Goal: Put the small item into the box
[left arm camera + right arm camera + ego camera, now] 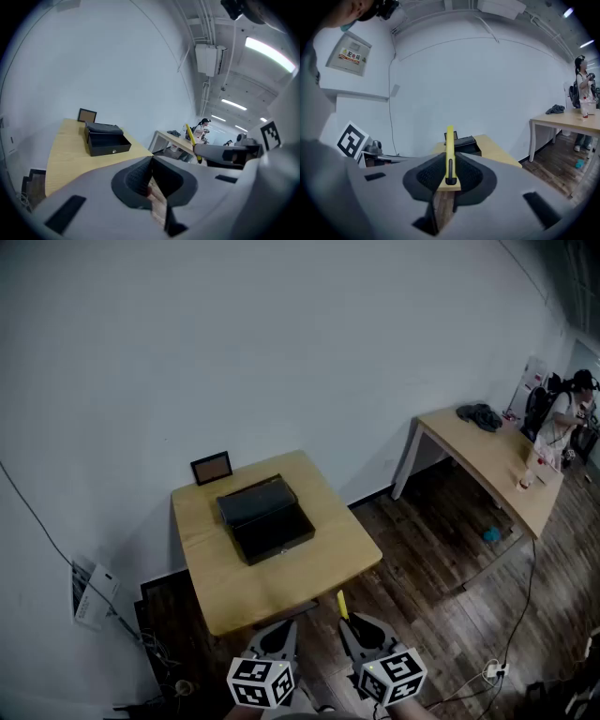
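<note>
Two claws sit low in the head view, one in each of our hands. Our left claw (pixel 279 637) has its jaws pressed together with nothing between them. Our right claw (pixel 360 628) is clamped on the slim yellow item (pixel 342 604), which sticks forward out of the pads. Ahead of both claws stands the light wooden bench (pixel 281 579), and on it, well beyond the claw tips, sits the black box (pixel 266 518), its lid thrown back toward the wall. Just behind the box a small framed picture (pixel 212 467) leans at the bench's far edge. Far off to the right claw's side, across the dark wooden floor (pixel 441 559), a person (pixel 561 427) stands by a second table (pixel 487 463).
</note>
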A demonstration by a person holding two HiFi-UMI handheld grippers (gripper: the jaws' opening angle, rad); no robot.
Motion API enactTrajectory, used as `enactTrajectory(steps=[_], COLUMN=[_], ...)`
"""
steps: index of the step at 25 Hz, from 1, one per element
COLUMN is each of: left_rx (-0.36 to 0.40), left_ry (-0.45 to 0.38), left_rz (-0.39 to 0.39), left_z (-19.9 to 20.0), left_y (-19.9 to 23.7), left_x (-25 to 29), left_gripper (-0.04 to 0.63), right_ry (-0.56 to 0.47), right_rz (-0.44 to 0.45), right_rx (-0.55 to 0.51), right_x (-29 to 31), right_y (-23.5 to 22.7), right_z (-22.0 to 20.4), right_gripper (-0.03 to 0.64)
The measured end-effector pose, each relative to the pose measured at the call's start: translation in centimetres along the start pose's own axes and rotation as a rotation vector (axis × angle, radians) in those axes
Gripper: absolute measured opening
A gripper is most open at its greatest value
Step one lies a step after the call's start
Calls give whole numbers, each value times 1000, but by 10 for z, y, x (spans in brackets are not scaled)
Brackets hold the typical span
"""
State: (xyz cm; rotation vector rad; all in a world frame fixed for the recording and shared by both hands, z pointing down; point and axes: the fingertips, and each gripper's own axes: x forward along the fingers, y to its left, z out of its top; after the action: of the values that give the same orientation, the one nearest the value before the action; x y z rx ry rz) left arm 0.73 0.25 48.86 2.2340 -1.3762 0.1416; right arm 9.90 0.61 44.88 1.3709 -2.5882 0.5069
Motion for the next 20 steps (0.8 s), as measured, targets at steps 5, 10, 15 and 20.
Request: enactTrajectory(steps=[5,10,15,20], left_rx=[-33,-37,-29,-16], left_ry=[-31,-20,-19,-41], left_rz=[16,59,92,90], left_z=[-37,-77,-95,-91], left_y=[-61,-95,-108,-119], left_x=[-52,-98,-125,-131], left_gripper=[3,3,3,3], right_ry=[-32,-56,-60,-68], right_rz=[18,47,70,73], right_rx=[-54,-39,-26,-24], right_x=[-69,-117,-147,-161], right_y=[16,29,45,47], right_z=[-19,-35,-48,-54], right_gripper=[54,54,54,54])
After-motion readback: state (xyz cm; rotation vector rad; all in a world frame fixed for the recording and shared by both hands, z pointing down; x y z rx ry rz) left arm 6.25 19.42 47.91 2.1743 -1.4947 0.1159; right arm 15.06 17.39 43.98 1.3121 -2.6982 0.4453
